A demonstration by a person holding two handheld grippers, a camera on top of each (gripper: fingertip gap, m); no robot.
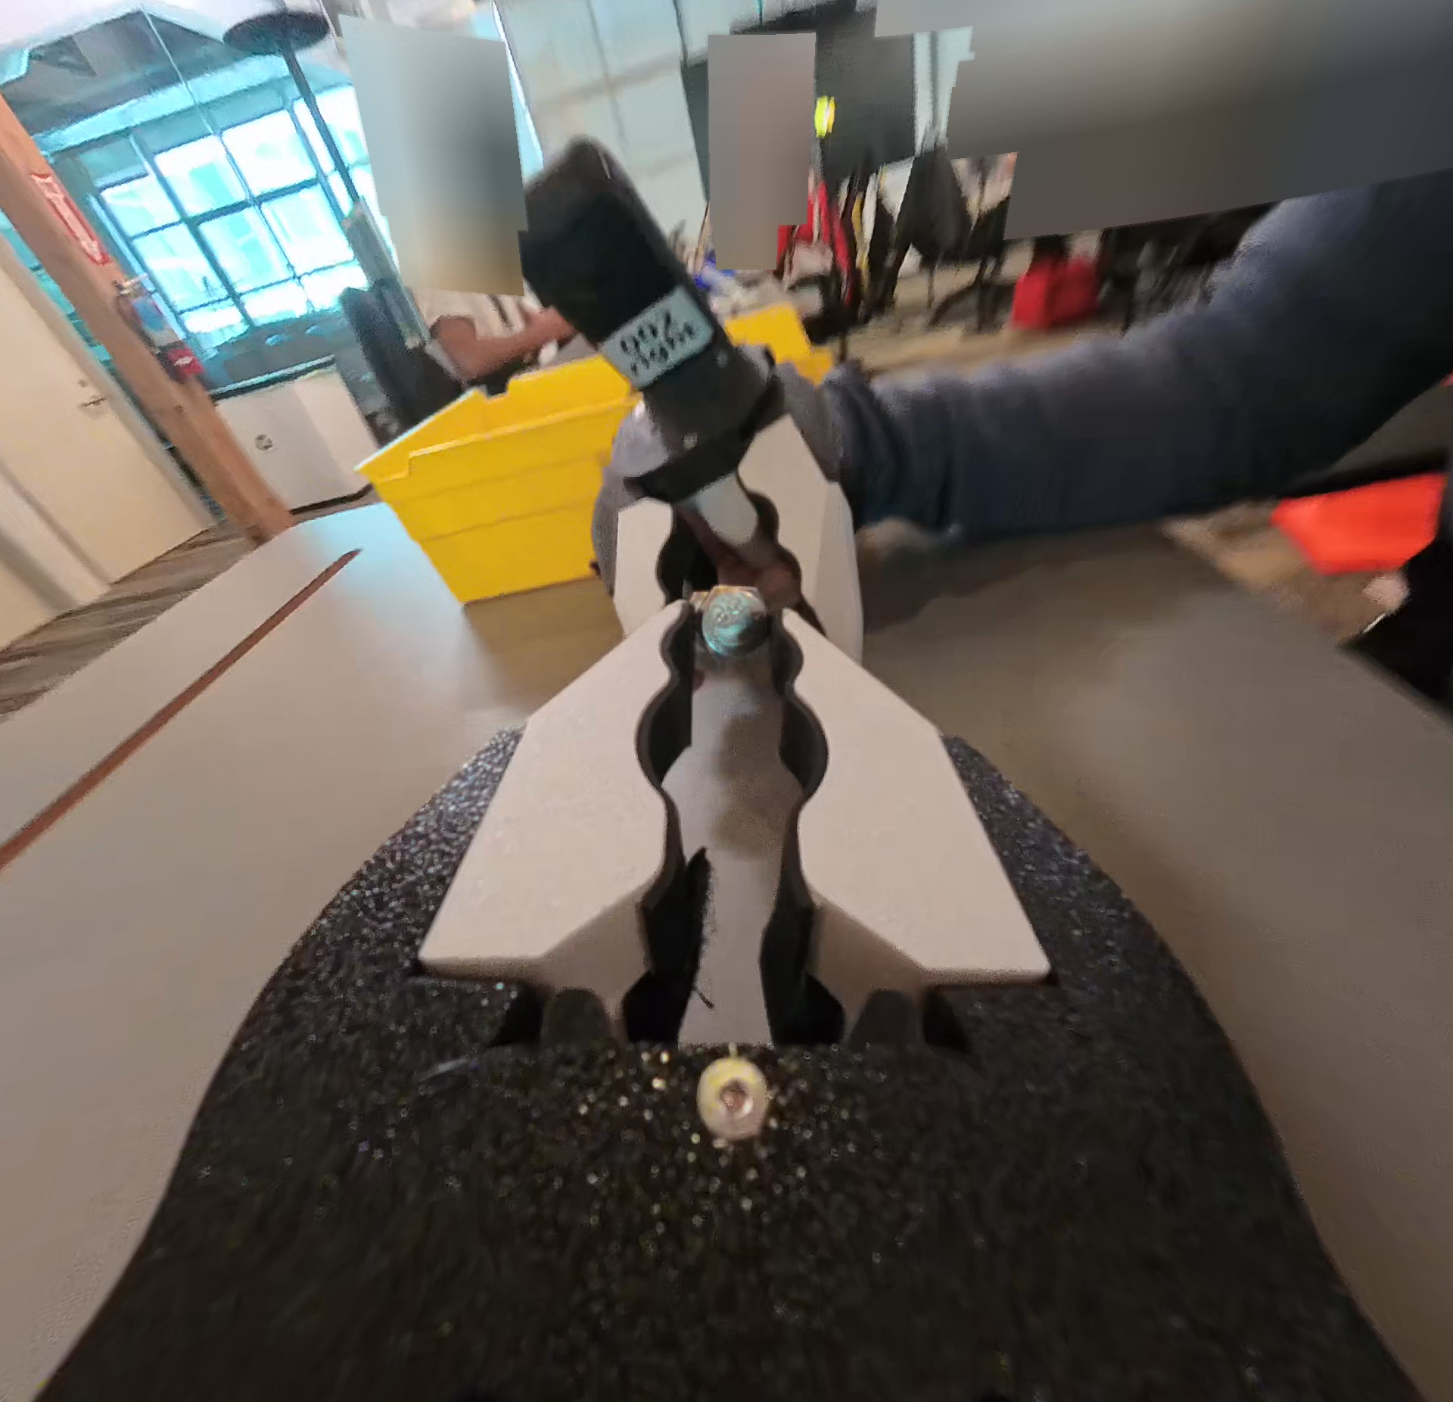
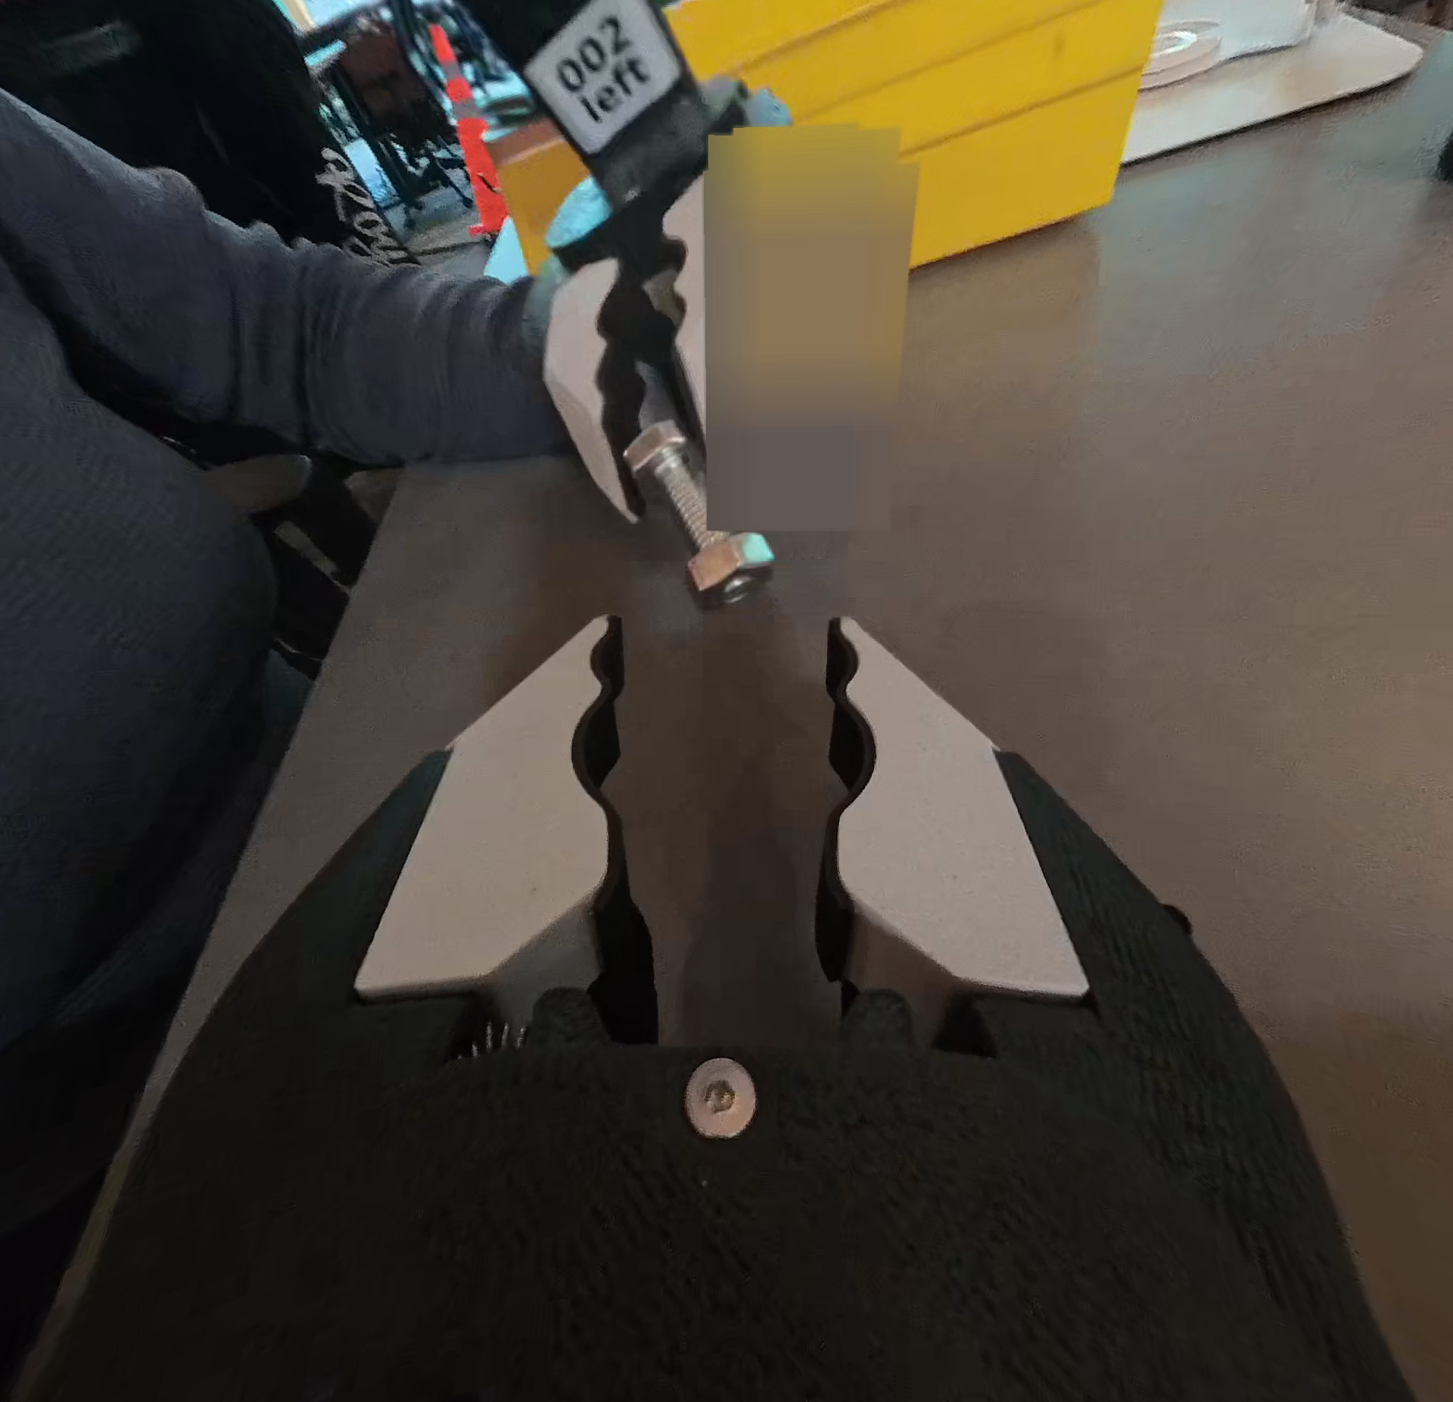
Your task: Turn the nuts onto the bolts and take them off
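My left gripper [image 1: 732, 614] is shut on the head of a silver bolt [image 1: 736, 634] and holds it above the table. In the right wrist view the left gripper [image 2: 668, 483] reaches in from the upper left. The bolt [image 2: 682, 499] points down toward the camera, with a silver hex nut [image 2: 730, 570] threaded on its free end. My right gripper [image 2: 724, 631] is open and empty, its fingertips just short of the nut, one on each side. In the left wrist view the right gripper [image 1: 735, 570] faces me directly behind the bolt. The nut is hidden there.
A yellow bin [image 1: 503, 483] stands on the brown table [image 1: 1101, 774], also in the right wrist view [image 2: 983, 106]. A white flat sheet [image 2: 1274, 51] lies far right. An orange object [image 1: 1360, 519] sits at the right. Dark sleeves [image 2: 236, 326] hold the grippers. Some 4 cm of space lies between my two pairs of fingers.
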